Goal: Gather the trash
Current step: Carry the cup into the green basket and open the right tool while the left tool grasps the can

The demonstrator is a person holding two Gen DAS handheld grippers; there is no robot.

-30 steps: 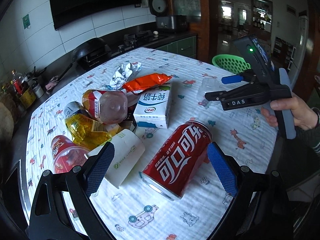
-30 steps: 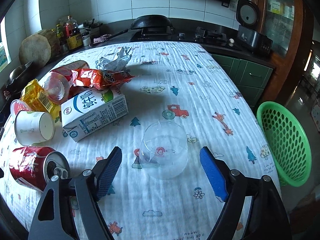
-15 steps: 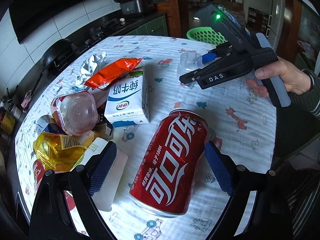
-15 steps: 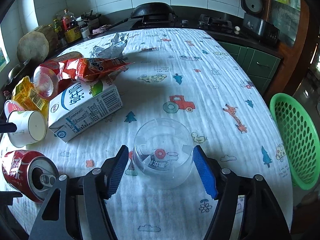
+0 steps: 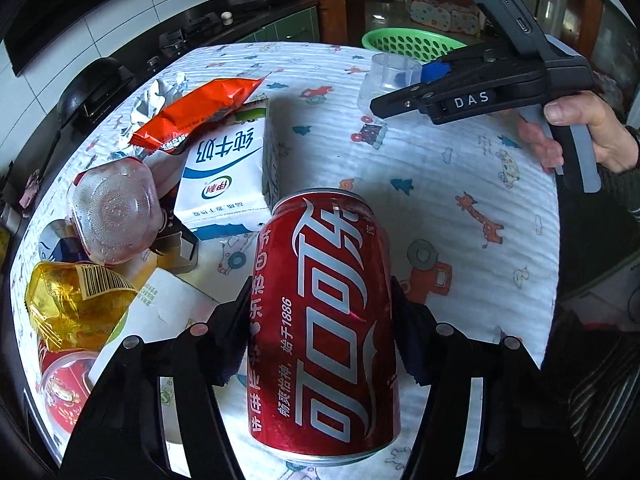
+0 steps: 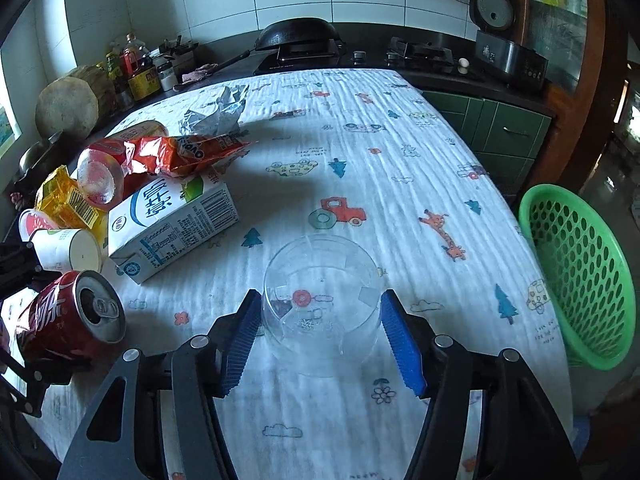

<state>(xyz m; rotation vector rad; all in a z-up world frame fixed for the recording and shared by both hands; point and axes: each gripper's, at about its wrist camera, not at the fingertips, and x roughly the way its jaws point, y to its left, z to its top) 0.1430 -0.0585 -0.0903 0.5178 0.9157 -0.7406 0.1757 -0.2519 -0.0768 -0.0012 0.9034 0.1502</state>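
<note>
While its jaws were closing, the left gripper (image 5: 320, 320) is clamped on one red cola can (image 5: 324, 320); the right gripper (image 6: 320, 332) has closed around one empty clear plastic cup (image 6: 320, 308), fingers (image 6: 402, 344) seemingly touching.

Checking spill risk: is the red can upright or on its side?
On its side. The red can lies on the tablecloth, its opened top facing sideways toward the right wrist camera.
</note>
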